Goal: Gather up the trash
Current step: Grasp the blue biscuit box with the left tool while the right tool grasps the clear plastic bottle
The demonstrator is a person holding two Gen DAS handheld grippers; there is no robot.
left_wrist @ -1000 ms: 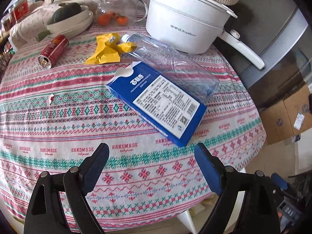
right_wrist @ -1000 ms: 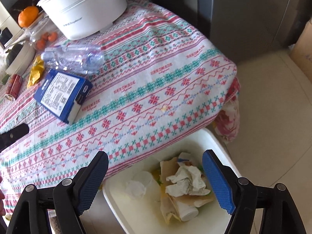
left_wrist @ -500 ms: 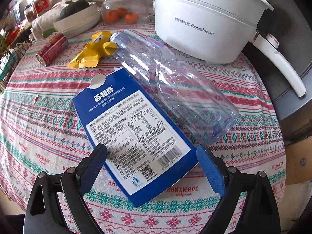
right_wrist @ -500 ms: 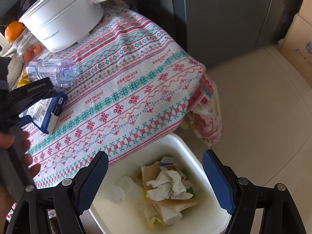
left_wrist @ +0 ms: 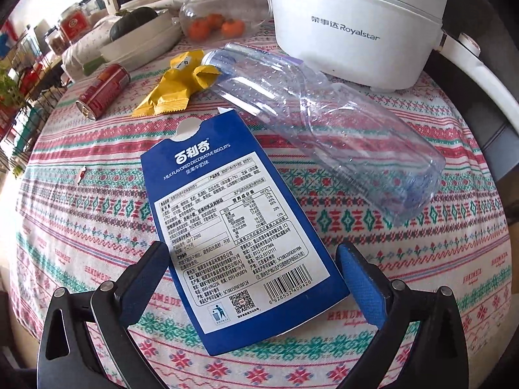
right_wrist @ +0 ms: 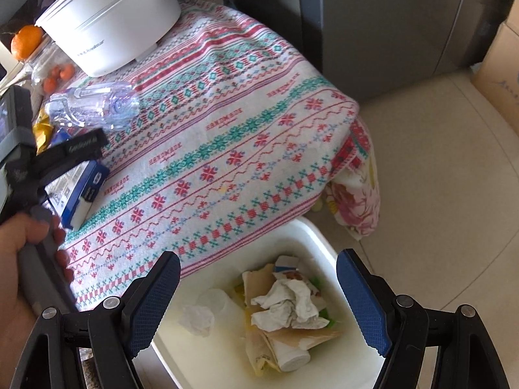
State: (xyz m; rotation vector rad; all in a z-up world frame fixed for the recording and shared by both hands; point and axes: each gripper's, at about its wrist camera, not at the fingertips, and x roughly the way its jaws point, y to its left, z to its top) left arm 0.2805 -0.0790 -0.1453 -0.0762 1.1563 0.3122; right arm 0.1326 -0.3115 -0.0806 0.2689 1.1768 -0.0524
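The left gripper (left_wrist: 253, 275) hung at the bottom of its own view with its jaws spread wide and opening further, the lower end of the blue biscuit box (left_wrist: 240, 236) lying between the pads, neither pad pressing on it that I could see. The right gripper (right_wrist: 258, 298) stood open and empty at the bottom of its frame, over the white bin (right_wrist: 321, 240) beside the table. To my eye the risk lay in the box: flat on the patterned tablecloth (left_wrist: 97, 194), it offered little edge, so the pads might skid over it or pinch the cloth as well. The clear plastic bottle (left_wrist: 324, 129) lay just beside it towards the upper right, and a careless close could nudge it into rolling towards the white pot (left_wrist: 353, 26). The left view alone showed the yellow wrapper (left_wrist: 175, 90) and the red can (left_wrist: 103, 90) at upper left, still to be gathered. The right view alone showed the bin, already holding crumpled paper (right_wrist: 288, 304), and the hand (right_wrist: 19, 259) gripping the other tool at the left edge.
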